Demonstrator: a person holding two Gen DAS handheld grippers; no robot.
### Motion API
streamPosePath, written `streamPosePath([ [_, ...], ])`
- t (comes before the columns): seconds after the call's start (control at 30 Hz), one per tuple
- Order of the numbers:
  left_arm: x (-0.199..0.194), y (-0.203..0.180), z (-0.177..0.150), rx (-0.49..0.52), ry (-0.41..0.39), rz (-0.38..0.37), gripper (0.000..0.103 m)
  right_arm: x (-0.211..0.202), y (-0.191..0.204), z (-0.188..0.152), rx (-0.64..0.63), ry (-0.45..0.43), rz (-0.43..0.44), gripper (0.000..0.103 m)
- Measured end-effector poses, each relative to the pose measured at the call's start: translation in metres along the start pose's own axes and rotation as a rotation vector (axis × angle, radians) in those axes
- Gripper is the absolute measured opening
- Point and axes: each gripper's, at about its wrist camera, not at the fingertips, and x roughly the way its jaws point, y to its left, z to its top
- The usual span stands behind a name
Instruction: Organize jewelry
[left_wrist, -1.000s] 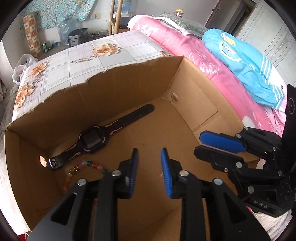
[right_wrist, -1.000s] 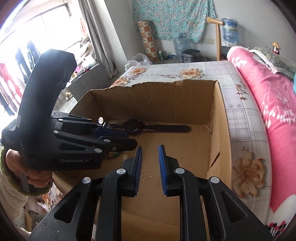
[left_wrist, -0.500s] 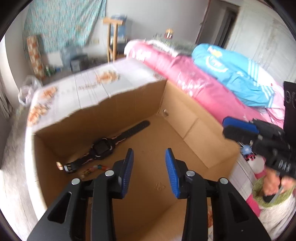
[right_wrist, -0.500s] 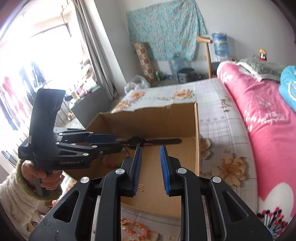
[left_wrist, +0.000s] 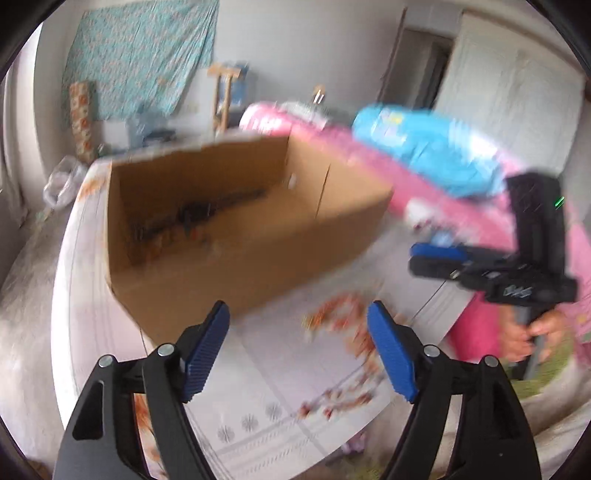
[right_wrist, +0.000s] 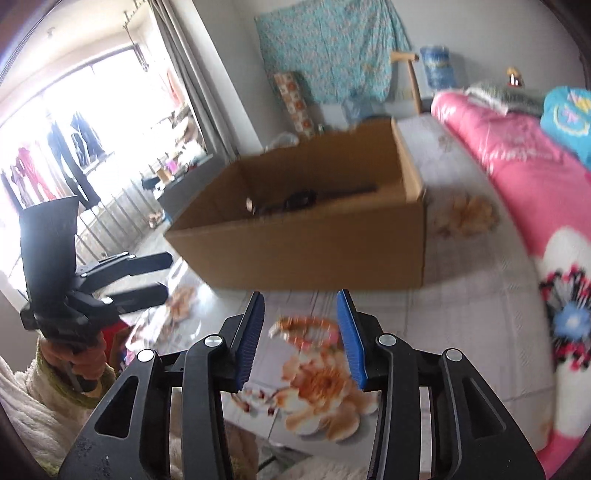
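Fingers (right_wrist: 255, 332) of the right gripper (right_wrist: 301, 332) are wide above a bead bracelet (right_wrist: 306, 328) on the bed; left gripper (left_wrist: 299, 350) wide, empty. Watch (right_wrist: 301, 199) already lies in the cardboard box (right_wrist: 314, 251).

No legible text anywhere.

Pink quilt (right_wrist: 517, 177), blue jacket (left_wrist: 424, 151) on it; teal floral cloth (right_wrist: 332, 48) on wall.

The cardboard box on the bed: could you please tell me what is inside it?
Inside the cardboard box a black watch lies stretched along the floor by the far wall. The near wall hides the rest of the floor in the right wrist view, and the left wrist view is too blurred to tell more.
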Motion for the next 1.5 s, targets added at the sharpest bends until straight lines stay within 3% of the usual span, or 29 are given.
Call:
streamPosePath([
  [0.13,0.053,-0.014,-0.029,0.115,0.117,0.206,0.075,0.027,0.009,-0.013,-0.027,0.068,-0.013,0.039],
  [0.2,0.071,-0.015,-0.037,0.144,0.154,0.25,0.075,0.042,0.015,-0.014,-0.05,0.108,-0.018,0.036],
  [0.43,0.077,0.009,-0.038,0.029,0.144,0.203,0.097,0.078,0.035,-0.011,-0.183,0.186,-0.084,0.026],
  [0.67,0.074,0.017,-0.047,0.012,0.117,0.193,0.098,0.105,0.046,-0.012,-0.29,0.234,-0.155,0.021],
  [0.97,0.074,0.012,-0.052,0.004,0.1,0.202,0.098,0.116,0.059,-0.011,-0.37,0.228,-0.225,0.008],
  [1.33,0.073,0.012,-0.05,-0.005,0.112,0.198,0.097,0.077,0.01,0.005,-0.017,0.108,-0.064,0.007],
  [1.5,0.066,0.009,-0.042,-0.017,0.046,0.109,0.091,0.064,-0.014,0.005,0.091,0.063,-0.045,0.007],
])
